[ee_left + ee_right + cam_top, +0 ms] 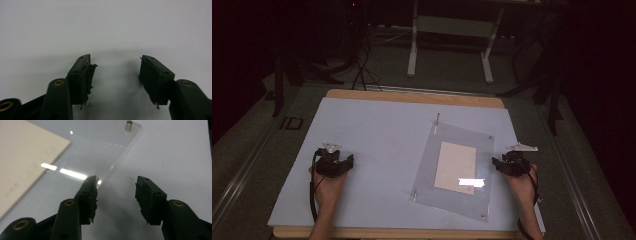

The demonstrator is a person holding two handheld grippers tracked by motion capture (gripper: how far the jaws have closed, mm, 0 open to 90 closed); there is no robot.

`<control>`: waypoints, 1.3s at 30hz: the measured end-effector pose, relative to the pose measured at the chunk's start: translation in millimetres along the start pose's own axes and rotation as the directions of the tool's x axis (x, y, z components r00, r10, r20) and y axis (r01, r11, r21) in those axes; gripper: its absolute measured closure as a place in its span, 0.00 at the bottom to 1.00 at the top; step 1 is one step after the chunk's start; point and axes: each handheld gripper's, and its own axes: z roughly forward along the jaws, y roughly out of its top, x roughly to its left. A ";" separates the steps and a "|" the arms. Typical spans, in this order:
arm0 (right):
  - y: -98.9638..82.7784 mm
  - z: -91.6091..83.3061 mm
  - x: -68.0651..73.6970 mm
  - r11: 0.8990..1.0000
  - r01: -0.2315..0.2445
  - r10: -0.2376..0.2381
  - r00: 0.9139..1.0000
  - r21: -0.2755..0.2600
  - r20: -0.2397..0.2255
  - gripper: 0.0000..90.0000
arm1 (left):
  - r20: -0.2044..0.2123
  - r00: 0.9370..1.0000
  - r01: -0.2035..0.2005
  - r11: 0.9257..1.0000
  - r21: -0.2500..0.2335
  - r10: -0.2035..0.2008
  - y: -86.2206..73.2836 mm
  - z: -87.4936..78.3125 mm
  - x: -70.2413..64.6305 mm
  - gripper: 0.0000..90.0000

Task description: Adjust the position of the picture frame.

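Observation:
A clear acrylic plate [455, 166] lies on the white board, with a cream sheet of paper [455, 166] under or inside it and small metal standoffs at its corners [490, 135]. My right gripper [503, 165] rests at the plate's right edge, open and with nothing between its jaws. In the right gripper view the gripper [116, 195] hovers over the plate's edge [117, 162], the paper [22, 162] to its left and a standoff [128, 125] at the top. My left gripper [337, 161] sits on the bare board at the left, open and holding nothing [116, 72].
The white board [377, 140] covers a wooden table [412, 96]. A loose metal pin [437, 120] lies just beyond the plate's far corner. Behind the table stands a white desk frame [452, 30] on dark floor with cables.

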 end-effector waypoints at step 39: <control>-4.0 -4.2 1.8 0.999 0.010 -0.010 1.000 -0.052 -0.014 0.49 | 0.474 0.774 -0.382 0.907 -0.178 0.419 -24.8 -61.2 -122.0 0.56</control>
